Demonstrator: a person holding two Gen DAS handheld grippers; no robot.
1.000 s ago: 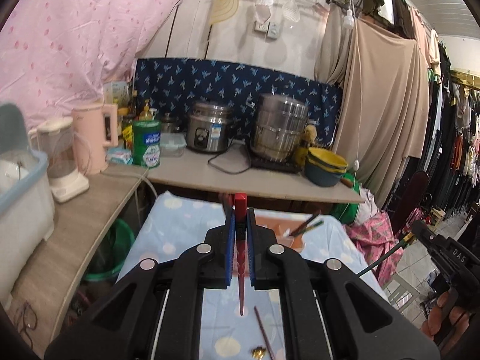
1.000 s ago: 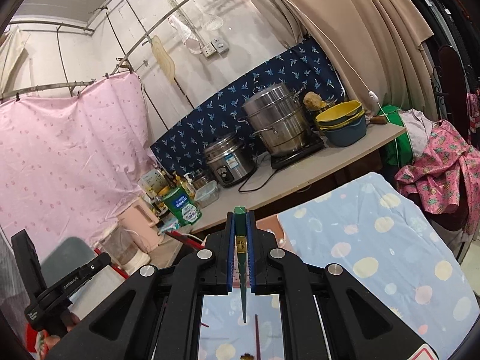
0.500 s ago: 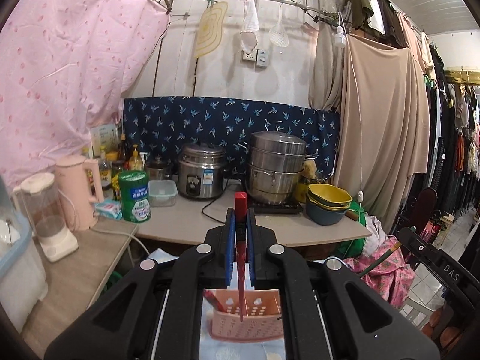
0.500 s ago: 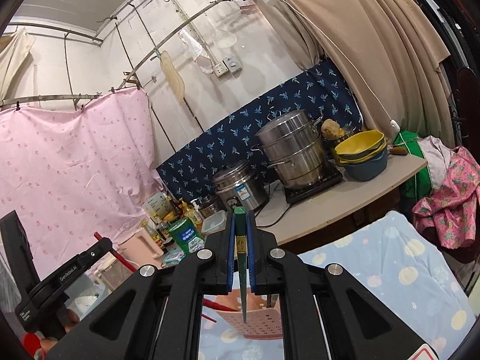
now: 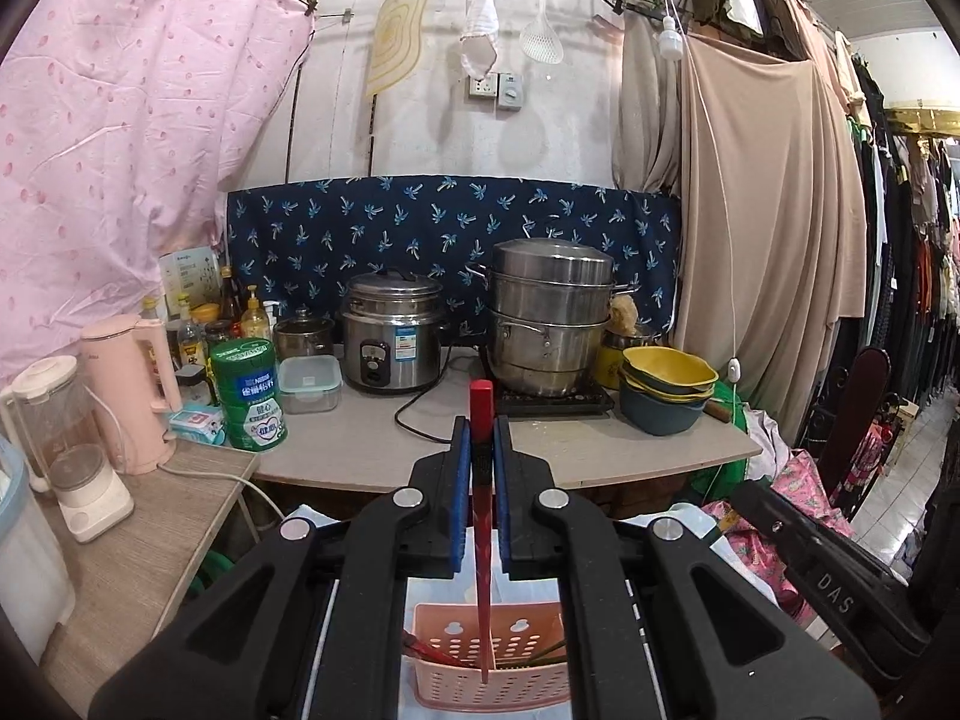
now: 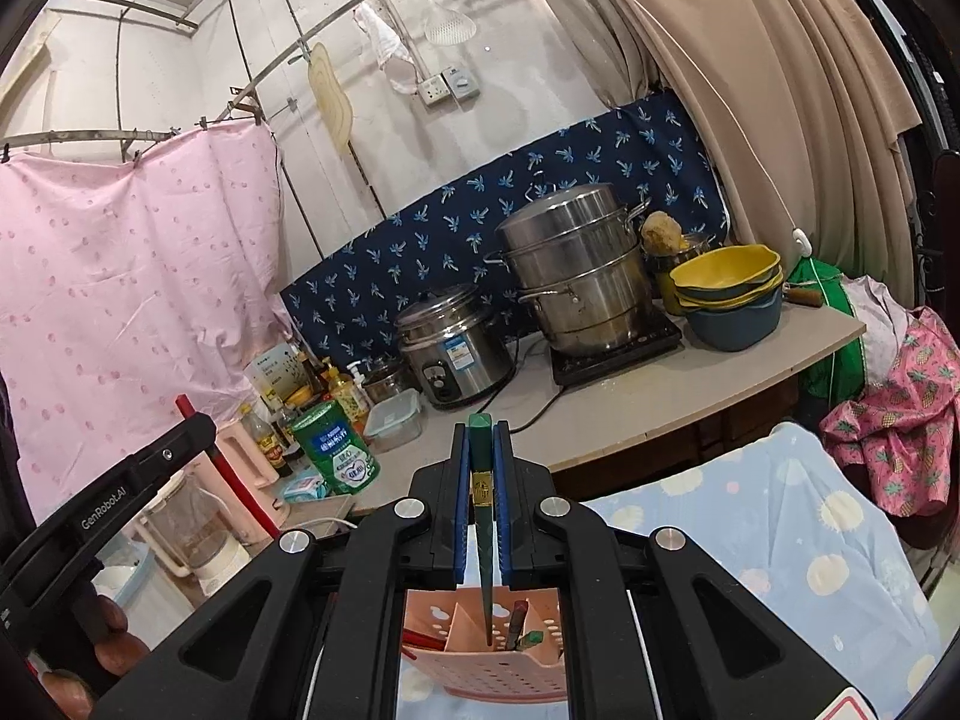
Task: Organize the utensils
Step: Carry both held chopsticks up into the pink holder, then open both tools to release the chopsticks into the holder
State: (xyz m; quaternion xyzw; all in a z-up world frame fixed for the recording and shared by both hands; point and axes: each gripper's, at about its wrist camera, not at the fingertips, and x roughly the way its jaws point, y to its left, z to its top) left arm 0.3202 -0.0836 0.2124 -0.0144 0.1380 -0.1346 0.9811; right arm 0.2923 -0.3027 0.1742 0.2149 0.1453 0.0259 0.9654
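My left gripper [image 5: 481,444] is shut on a red chopstick [image 5: 482,540] held upright, its tip pointing down into a pink perforated utensil basket [image 5: 492,687] below. My right gripper [image 6: 481,456] is shut on a green chopstick [image 6: 483,540], also upright, its tip inside the same pink basket [image 6: 486,672]. The basket has dividers and holds red and green chopsticks [image 6: 521,630]. The left gripper [image 6: 108,516] with its red stick shows at the left of the right wrist view. The right gripper's body [image 5: 828,594] shows at the right of the left wrist view.
The basket stands on a light blue spotted cloth [image 6: 780,546]. Behind is a counter [image 5: 600,450] with a rice cooker [image 5: 393,339], a steel steamer pot [image 5: 549,315], stacked bowls [image 5: 666,387], a green tin [image 5: 247,393], a pink kettle [image 5: 135,393] and a blender [image 5: 66,450].
Both grippers have tilted up and drawn over the pink basket; the table cloth dropped from view and the basket came under both chopstick tips.
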